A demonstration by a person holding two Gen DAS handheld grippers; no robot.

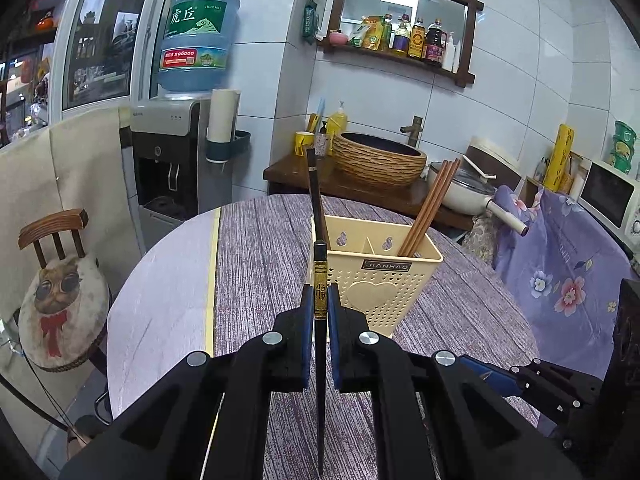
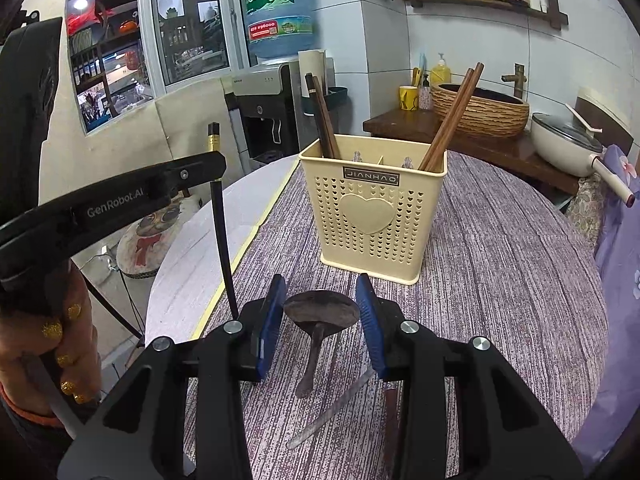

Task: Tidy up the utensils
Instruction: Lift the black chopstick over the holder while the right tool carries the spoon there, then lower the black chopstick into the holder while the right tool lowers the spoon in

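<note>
- Fingers of the left gripper [image 1: 320, 316] clamp a black chopstick [image 1: 320, 360] at its gold band, held upright just before the cream utensil holder [image 1: 380, 280] near the table's [image 1: 260, 248] far edge, probably ready to drop in.
- Right gripper [image 2: 320, 320] hovers, blue pads spread wide over a dark wooden spoon [image 2: 320, 312], likely the next pick.
- Holder's label reads "JIANHAO"; the left gripper's arm says "GenRobot.AI".
</note>
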